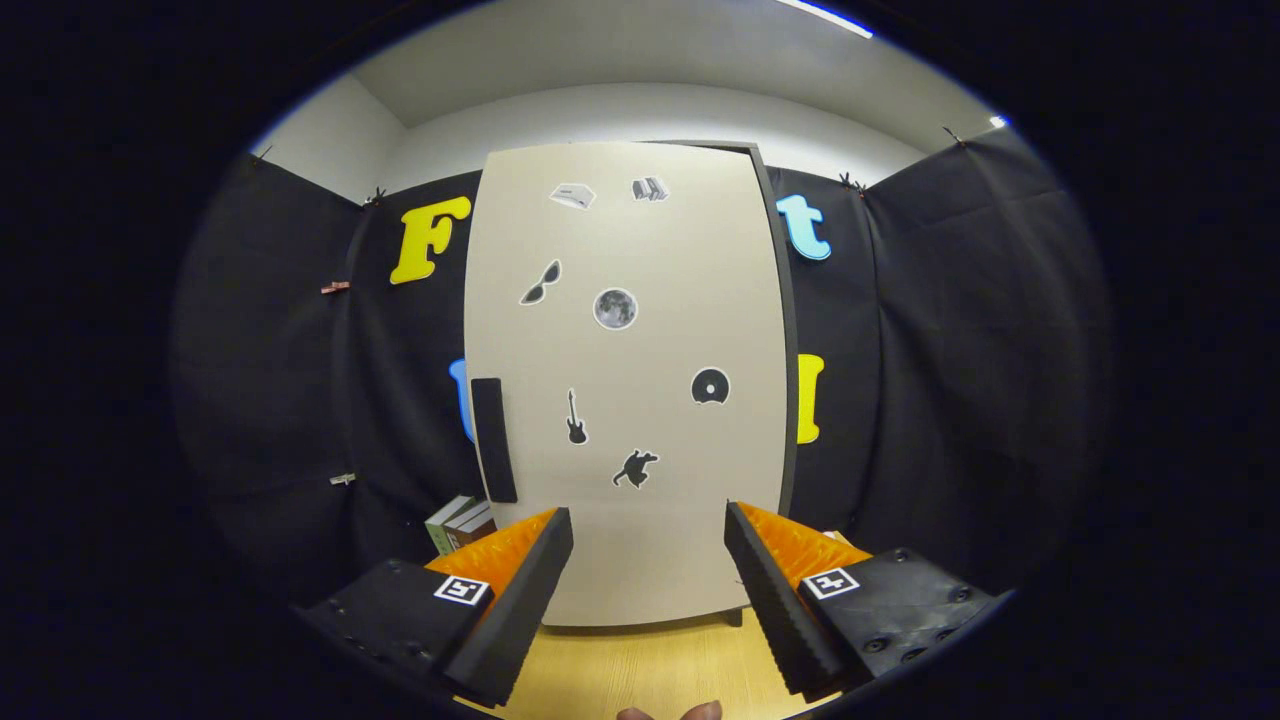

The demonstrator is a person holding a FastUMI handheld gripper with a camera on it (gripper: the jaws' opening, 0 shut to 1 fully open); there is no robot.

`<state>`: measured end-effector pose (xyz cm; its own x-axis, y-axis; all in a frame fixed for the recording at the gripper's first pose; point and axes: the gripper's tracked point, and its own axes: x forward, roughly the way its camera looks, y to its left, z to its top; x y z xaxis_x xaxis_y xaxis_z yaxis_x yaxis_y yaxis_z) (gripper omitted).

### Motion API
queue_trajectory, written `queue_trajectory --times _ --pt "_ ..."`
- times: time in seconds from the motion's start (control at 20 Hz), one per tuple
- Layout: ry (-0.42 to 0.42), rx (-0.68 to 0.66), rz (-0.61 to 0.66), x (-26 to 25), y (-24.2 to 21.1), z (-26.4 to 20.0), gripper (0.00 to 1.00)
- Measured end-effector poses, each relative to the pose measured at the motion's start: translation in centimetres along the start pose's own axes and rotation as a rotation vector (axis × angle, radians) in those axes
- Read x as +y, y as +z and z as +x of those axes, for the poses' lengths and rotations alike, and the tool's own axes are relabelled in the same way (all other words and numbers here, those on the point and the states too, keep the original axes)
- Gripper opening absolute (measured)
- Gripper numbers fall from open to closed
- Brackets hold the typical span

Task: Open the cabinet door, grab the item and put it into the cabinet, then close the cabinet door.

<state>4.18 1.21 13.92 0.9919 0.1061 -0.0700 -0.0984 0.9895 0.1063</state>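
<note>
facing the shut cabinet door (625,380) just beyond wide-open, empty tongs (648,530)

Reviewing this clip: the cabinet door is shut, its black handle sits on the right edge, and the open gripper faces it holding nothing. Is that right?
Not quite. In the gripper view, the black handle sits near the left edge of the cabinet door, not the right. The rest holds: the door is shut, and the gripper faces it, open and holding nothing.

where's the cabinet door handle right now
The handle sits on the closed cabinet door, beyond the open tool, above the books.
</note>
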Motion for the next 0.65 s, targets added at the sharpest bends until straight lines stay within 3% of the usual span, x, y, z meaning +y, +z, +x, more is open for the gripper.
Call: queue_trajectory --times 0.65 --pt "0.037 0.027 0.024 -3.5 -1.2 1.1 0.97"
